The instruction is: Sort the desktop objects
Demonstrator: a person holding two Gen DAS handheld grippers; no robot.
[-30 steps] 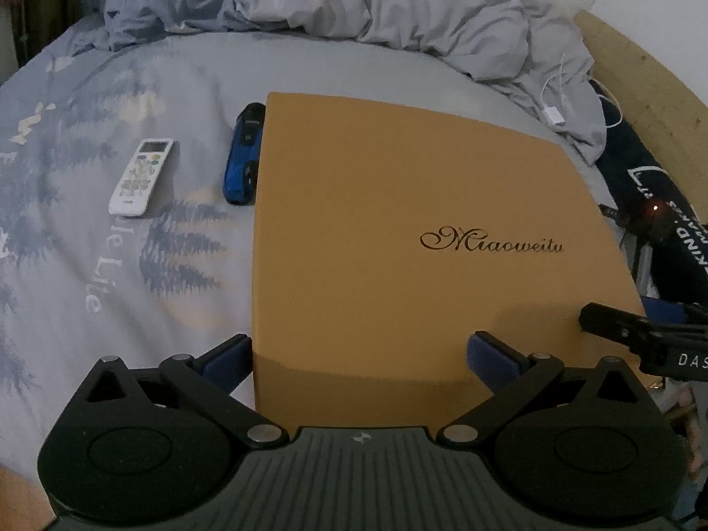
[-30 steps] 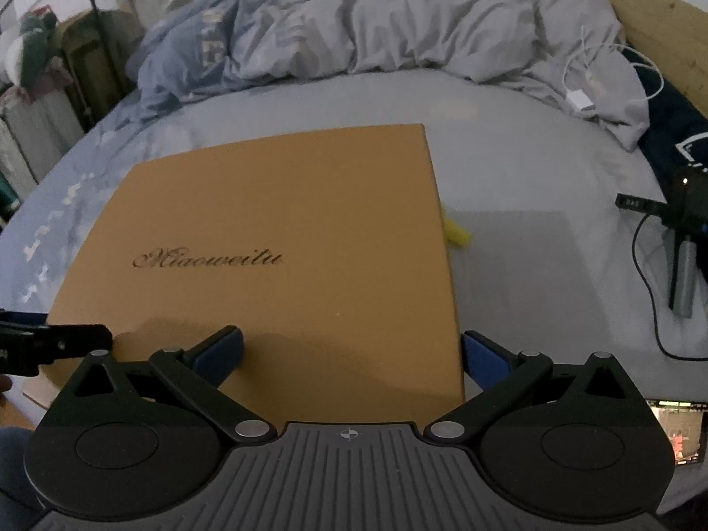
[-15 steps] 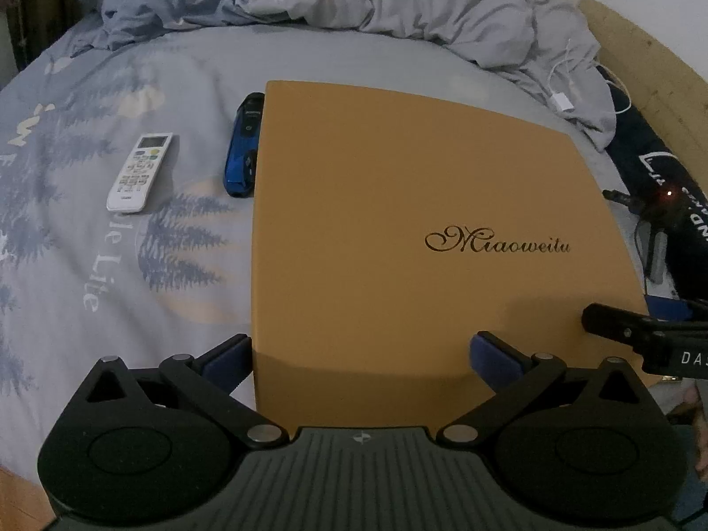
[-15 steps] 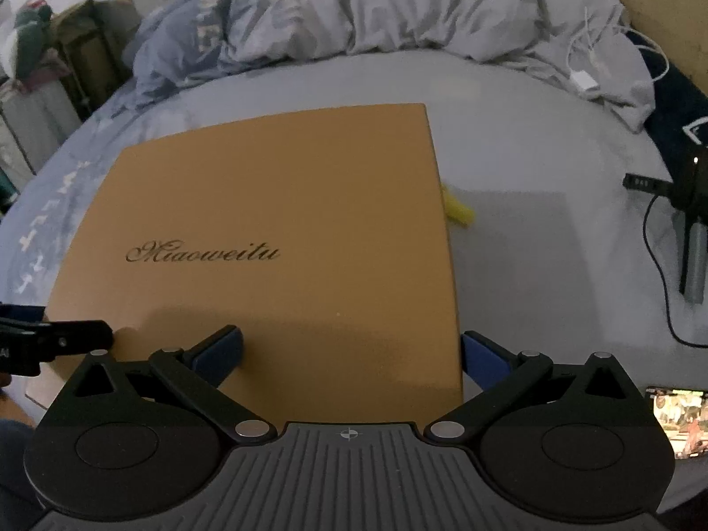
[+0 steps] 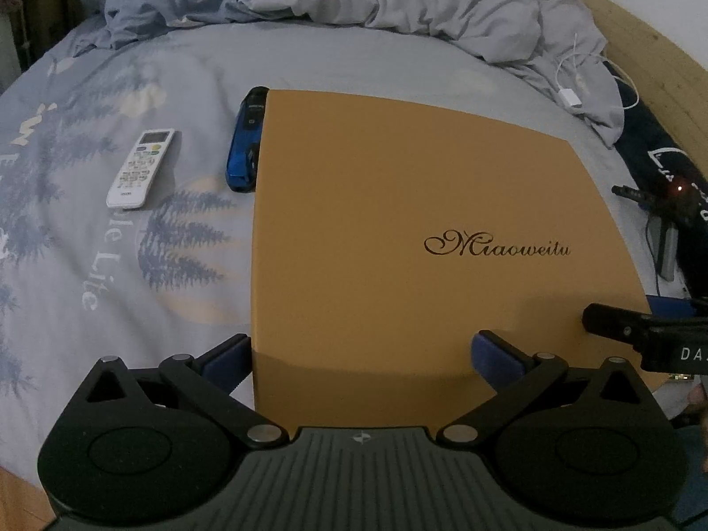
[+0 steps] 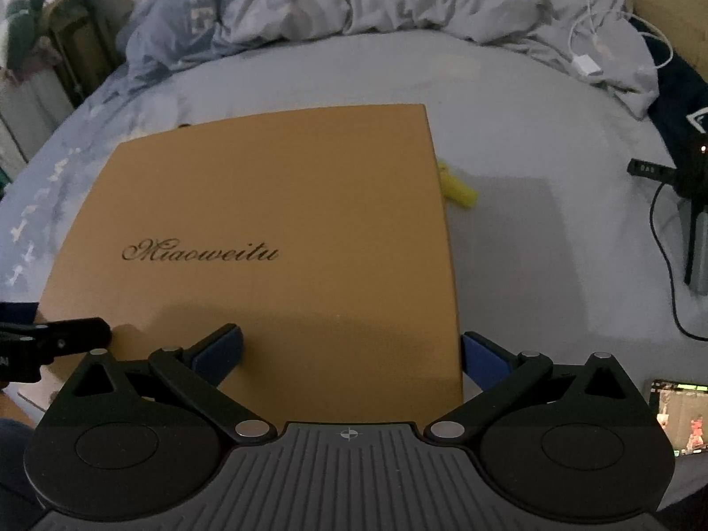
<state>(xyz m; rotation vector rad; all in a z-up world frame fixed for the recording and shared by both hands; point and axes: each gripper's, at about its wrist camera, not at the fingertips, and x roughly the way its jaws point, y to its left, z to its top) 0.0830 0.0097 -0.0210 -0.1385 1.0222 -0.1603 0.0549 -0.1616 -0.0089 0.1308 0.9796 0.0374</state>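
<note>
A flat orange box (image 5: 398, 230) lettered "Miaoweitu" lies on the bed sheet (image 5: 88, 243). My left gripper (image 5: 360, 349) is open at its near left corner, one finger beside the box's left edge and the other over its top. At the near right corner my right gripper (image 6: 352, 345) is open the same way. Left of the box (image 6: 265, 221) lie a white remote (image 5: 140, 168) and a blue device (image 5: 245, 141), the latter partly hidden by the box's edge. A yellow object (image 6: 458, 186) peeks out past the right edge.
A crumpled grey duvet (image 5: 354, 0) fills the far end of the bed. A white charger and cable (image 5: 571, 97) lie on it. At the right stand a small tripod with a red light (image 5: 672, 203), a wooden bed frame (image 5: 655, 53) and a lit phone (image 6: 677, 416).
Both views have shifted a little, so the bed and its objects sit slightly higher in frame. The box stays between the open fingers of both grippers.
</note>
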